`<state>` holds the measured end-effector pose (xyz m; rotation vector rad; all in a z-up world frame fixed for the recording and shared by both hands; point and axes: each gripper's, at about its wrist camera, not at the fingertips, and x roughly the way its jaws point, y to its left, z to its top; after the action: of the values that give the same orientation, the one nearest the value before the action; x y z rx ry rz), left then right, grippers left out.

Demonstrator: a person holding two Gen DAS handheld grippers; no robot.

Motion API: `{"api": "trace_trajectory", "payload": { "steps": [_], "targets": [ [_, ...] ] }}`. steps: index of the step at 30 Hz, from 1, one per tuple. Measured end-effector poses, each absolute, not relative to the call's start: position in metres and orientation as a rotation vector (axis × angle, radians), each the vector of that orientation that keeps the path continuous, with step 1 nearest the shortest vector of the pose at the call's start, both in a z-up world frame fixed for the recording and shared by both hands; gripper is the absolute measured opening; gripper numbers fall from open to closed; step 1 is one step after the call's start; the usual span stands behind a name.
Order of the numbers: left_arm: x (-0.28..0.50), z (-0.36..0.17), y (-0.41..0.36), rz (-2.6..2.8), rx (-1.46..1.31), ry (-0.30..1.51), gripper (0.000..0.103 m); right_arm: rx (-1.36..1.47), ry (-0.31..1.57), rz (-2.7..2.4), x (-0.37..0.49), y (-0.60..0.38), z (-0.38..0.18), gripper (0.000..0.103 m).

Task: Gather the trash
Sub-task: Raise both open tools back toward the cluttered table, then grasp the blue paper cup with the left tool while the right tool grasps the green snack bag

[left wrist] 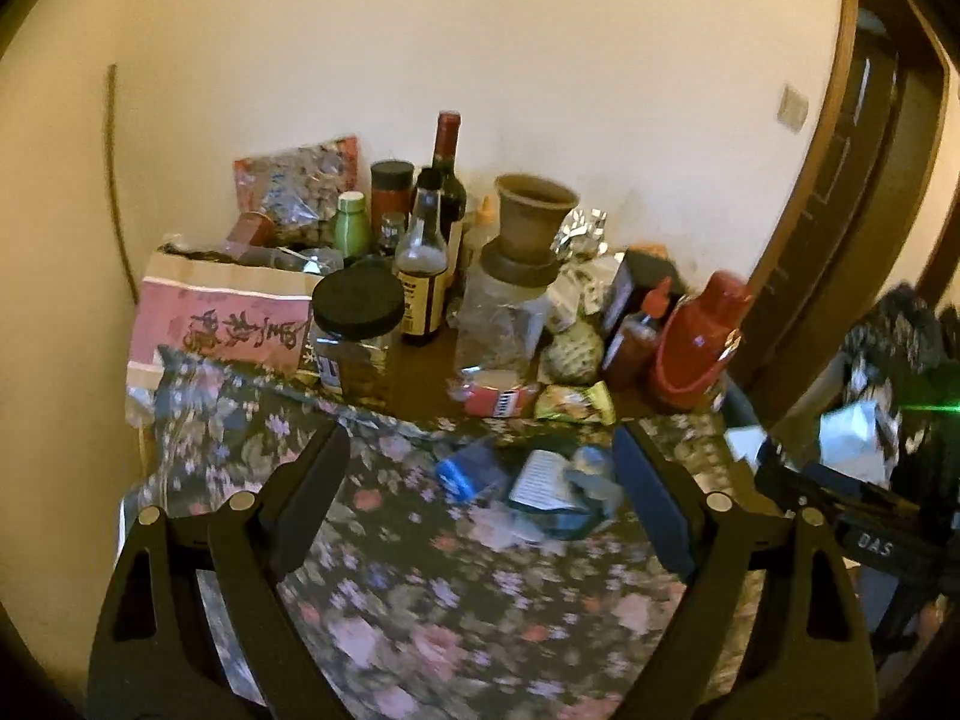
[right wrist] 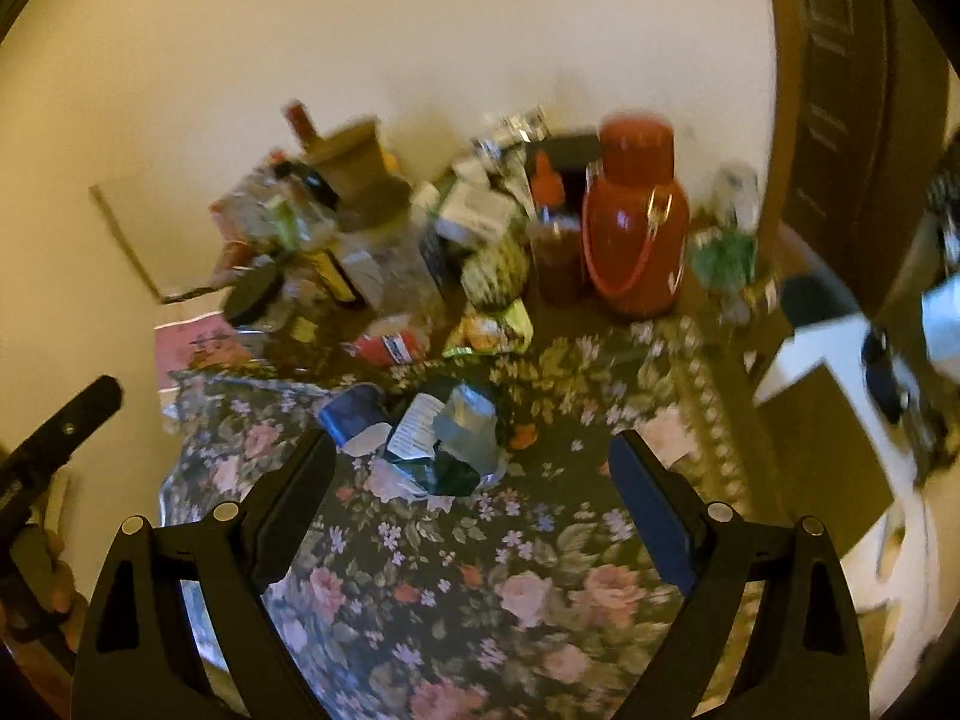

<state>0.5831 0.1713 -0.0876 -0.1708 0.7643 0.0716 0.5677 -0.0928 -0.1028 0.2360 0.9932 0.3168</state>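
Observation:
Crumpled trash lies on the floral tablecloth (left wrist: 420,588): a blue wrapper (left wrist: 465,471) and a crumpled green-and-white packet (left wrist: 561,495). In the right wrist view the blue wrapper (right wrist: 354,414) and the packet (right wrist: 447,444) lie just beyond the fingertips. A red-and-white pack (left wrist: 498,401) and a yellow-green snack packet (left wrist: 576,403) lie farther back on bare wood. My left gripper (left wrist: 480,450) is open and empty, hovering before the trash. My right gripper (right wrist: 474,450) is open and empty, also short of the trash.
Bottles, a black-lidded jar (left wrist: 357,330), a clay pot on a clear jar (left wrist: 522,228), a red thermos (left wrist: 699,342) and a pink paper bag (left wrist: 222,324) crowd the back against the wall. A dark wooden door (right wrist: 852,90) stands at right. The right gripper's body (left wrist: 864,534) shows at right.

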Motion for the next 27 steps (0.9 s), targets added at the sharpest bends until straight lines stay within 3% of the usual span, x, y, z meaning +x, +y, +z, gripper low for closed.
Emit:
{"api": "trace_trajectory", "payload": {
  "steps": [15, 20, 27],
  "targets": [
    [0.656, -0.201, 0.214, -0.031, -0.248, 1.015, 0.089, 0.484, 1.327, 0.219, 0.63, -0.041, -0.255, 0.087],
    [0.67, -0.23, 0.212, -0.04, -0.335, 1.082, 0.089, 0.53, 1.344, 0.233, 0.63, -0.042, -0.27, 0.055],
    [0.686, -0.259, 0.201, -0.036, -0.43, 1.149, 0.089, 0.461, 1.286, 0.292, 0.625, -0.036, -0.256, 0.035]
  ]
}}
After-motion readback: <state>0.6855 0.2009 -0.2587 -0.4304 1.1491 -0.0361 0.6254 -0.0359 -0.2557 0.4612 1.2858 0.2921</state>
